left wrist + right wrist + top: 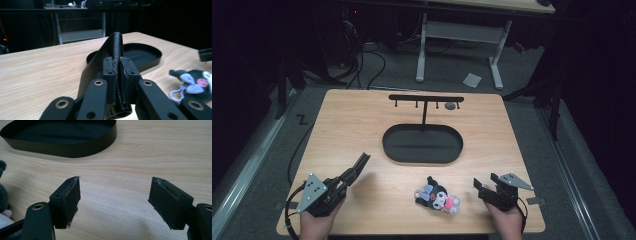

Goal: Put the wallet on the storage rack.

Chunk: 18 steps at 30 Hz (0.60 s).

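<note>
A black leather strap (113, 57) is clamped between the jaws of the left gripper (117, 75) and held above the bench (362, 125). The right gripper (115, 202) is held with jaws apart, nothing between them, beside a plush toy (437, 197).

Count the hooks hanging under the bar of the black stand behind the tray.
4. They hang in a row under the crossbar: one near its left end, one left of the post, one right of it, one near the right end. None seems hidden.
</note>
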{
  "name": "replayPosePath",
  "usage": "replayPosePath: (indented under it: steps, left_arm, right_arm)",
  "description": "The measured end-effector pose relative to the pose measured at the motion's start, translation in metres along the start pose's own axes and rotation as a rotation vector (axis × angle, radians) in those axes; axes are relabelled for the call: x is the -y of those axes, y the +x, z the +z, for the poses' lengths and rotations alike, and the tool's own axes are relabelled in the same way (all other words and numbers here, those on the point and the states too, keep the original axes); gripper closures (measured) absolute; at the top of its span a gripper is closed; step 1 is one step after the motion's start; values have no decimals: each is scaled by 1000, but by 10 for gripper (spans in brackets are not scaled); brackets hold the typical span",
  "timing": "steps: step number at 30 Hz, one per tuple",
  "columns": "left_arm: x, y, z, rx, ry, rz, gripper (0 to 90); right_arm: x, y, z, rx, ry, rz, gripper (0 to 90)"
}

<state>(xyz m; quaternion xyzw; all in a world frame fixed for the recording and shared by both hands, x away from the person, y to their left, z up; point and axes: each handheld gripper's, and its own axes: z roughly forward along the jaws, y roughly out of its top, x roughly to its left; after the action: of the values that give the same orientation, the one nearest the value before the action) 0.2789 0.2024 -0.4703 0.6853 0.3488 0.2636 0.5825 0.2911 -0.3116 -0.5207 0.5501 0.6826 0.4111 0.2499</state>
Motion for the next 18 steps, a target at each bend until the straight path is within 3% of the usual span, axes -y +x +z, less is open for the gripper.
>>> replayPosePath:
  steps: [8,18]
  left_arm:
    - [-2,-13,1,52,-9,-6,833]
    - [2,-13,7,78,20,-37,832]
  right_arm:
    - [0,-1,-2,5,0,8,253]
    - [-1,-1,0,7,2,-1,255]
